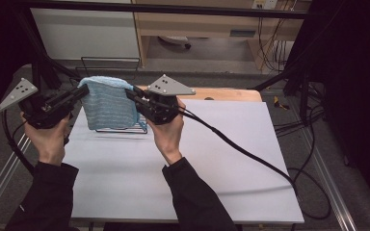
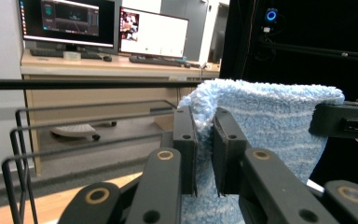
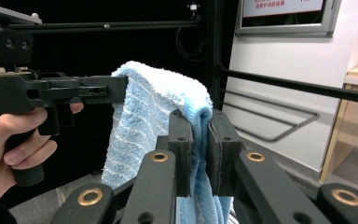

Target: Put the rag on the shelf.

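Towel (image 1: 107, 102) hangs mid-frame, left gripper (image 1: 81, 92) and right gripper (image 1: 134, 94) each pinching a top corner; we keep it level over the wire rack (image 1: 125, 129).

Left gripper (image 2: 204, 154) clamped on near edge of blue towel (image 2: 270, 126). Other gripper (image 2: 342, 120) gripping towel's right end. Wire rack (image 2: 23, 154) at left; monitors (image 2: 105, 28) on far desk (image 2: 98, 70).
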A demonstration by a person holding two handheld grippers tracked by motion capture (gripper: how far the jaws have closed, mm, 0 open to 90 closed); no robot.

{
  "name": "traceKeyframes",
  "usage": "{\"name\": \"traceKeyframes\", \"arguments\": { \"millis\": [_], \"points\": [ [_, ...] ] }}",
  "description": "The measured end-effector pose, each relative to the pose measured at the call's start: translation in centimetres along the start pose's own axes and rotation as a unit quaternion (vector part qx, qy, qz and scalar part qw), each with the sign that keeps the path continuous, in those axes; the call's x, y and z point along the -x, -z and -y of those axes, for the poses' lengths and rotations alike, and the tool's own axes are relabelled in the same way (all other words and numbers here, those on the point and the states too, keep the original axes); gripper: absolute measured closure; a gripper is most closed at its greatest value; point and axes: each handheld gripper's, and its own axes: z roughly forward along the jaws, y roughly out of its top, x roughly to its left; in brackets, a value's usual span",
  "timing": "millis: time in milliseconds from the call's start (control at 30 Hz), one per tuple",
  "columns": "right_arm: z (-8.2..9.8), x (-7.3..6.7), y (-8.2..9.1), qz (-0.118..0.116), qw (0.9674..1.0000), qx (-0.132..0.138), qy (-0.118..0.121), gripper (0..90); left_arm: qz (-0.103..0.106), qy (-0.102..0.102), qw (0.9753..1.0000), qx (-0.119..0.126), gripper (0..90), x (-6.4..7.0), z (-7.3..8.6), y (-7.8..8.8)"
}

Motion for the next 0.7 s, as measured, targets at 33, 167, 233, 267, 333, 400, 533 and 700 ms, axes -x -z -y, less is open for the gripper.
{"name": "traceKeyframes", "arguments": {
  "millis": [33,167,233,267,333,400,533,700],
  "points": [
    [-0.2,0.0,-0.1,0.001,1.0,0.001,0.001,82.0,0.001,-0.001,1.0,0.003,81.1,-0.1,-0.2,0.0],
    [-1.0,-0.1,-0.6,0.004,0.9999,0.009,0.007,82.1,0.0,0.001,0.9999,0.01,81.1,-0.5,-0.9,0.0],
    [-1.4,0.0,-0.9,0.006,0.9999,0.011,0.009,82.1,-0.003,0.0,0.9999,0.014,81.1,-0.7,-1.3,0.0],
    [-1.6,0.0,-1.0,0.007,0.9998,0.013,0.01,82.1,-0.005,-0.001,0.9999,0.015,81.1,-0.8,-1.5,0.1],
    [-2.0,0.0,-1.4,0.008,0.9998,0.016,0.012,82.1,-0.009,-0.002,0.9998,0.019,81.1,-0.9,-1.9,0.0],
    [-2.4,-0.1,-1.7,0.009,0.9998,0.016,0.012,82.1,-0.012,-0.003,0.9997,0.022,81.2,-1.2,-2.4,-0.1],
    [-3.4,0.0,-2.5,0.013,0.9995,0.024,0.017,82.1,-0.016,-0.006,0.9994,0.03,81.1,-1.6,-3.5,-0.1],
    [-4.5,0.1,-3.1,0.017,0.9991,0.034,0.017,82.1,-0.017,-0.007,0.9991,0.04,81.1,-1.8,-4.5,-0.2]
  ]
}}
